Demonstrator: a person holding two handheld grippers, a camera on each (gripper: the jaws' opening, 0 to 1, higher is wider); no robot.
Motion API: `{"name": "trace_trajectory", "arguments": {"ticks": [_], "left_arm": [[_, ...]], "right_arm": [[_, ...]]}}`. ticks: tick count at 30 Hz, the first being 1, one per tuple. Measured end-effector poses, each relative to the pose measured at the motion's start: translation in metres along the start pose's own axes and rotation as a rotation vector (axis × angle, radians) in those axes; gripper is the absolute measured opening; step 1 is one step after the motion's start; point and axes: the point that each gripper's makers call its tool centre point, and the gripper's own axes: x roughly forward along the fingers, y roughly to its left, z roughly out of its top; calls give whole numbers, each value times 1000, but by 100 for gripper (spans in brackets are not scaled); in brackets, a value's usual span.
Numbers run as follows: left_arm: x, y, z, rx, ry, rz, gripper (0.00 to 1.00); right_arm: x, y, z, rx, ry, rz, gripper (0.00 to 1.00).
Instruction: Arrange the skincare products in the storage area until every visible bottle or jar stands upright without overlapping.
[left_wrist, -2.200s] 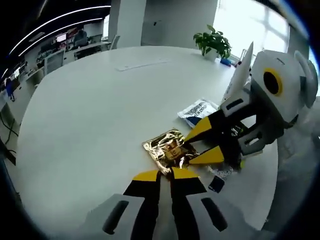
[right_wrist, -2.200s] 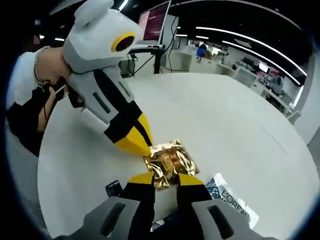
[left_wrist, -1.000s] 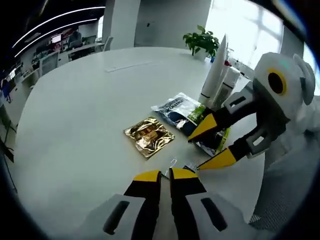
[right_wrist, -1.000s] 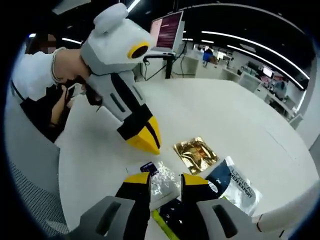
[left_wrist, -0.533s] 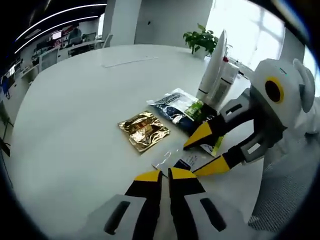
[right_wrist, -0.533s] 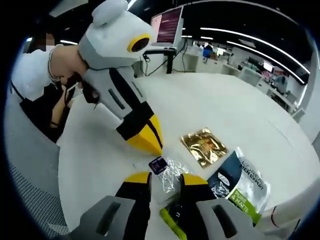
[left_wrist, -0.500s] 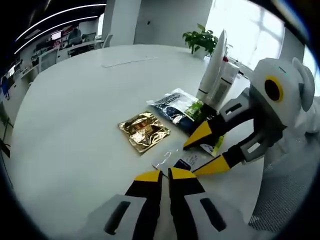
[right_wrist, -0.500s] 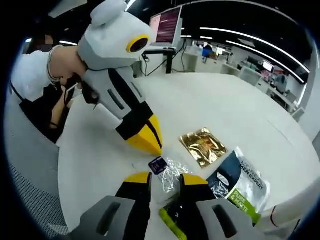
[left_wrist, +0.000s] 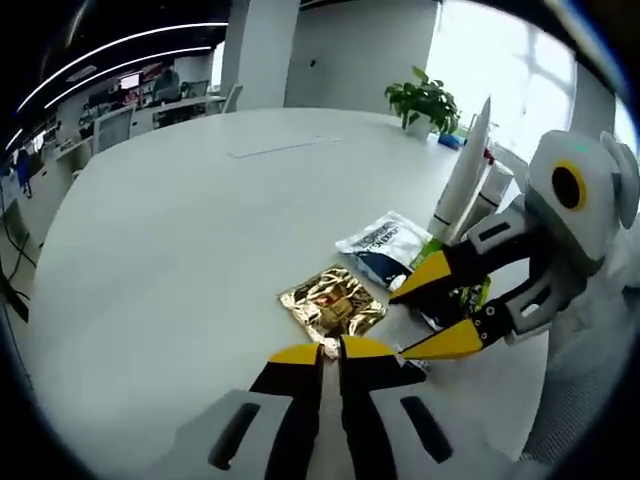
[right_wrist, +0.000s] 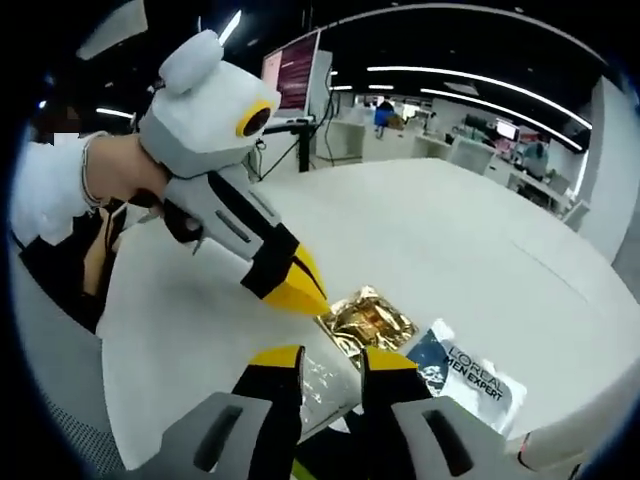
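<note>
In the left gripper view, the left gripper (left_wrist: 330, 352) points along a broad white round tabletop (left_wrist: 180, 230), its yellow-tipped jaws pressed together on nothing. Just ahead of the tips lies a crinkled gold foil sachet (left_wrist: 332, 300), flat and roughly square, one corner turned toward the jaws. Beyond it, further right, a glossy dark-and-white pouch (left_wrist: 390, 243) lies flat as well, with a green packet (left_wrist: 468, 292) beside it, partly hidden by the right gripper (left_wrist: 440, 310), which comes in from the right with its jaws apart. A tall white tube (left_wrist: 465, 170) stands upright past the pouch, with a second white container just beside it.

In the right gripper view, the right gripper (right_wrist: 322, 355) shows its jaws apart, holding nothing. A clear crumpled plastic sachet (right_wrist: 320, 385) lies between and just under them. The gold foil sachet (right_wrist: 367, 320) sits just ahead, the left gripper (right_wrist: 300, 290) touching or nearly touching its near edge; I cannot tell which. The printed pouch (right_wrist: 462, 375) lies to the right. Both grippers are near the gold sachet; the left looks nearer.
</note>
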Motion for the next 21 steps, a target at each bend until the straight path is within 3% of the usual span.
{"name": "trace_trajectory", "arguments": {"ticks": [8, 21], "left_arm": [[3, -9, -5, -11, 15, -15, 5], [9, 12, 7, -23, -8, 22, 10]], "right_arm": [[-8, -5, -14, 6, 32, -12, 15], [-11, 2, -13, 9, 22, 5, 15]]}}
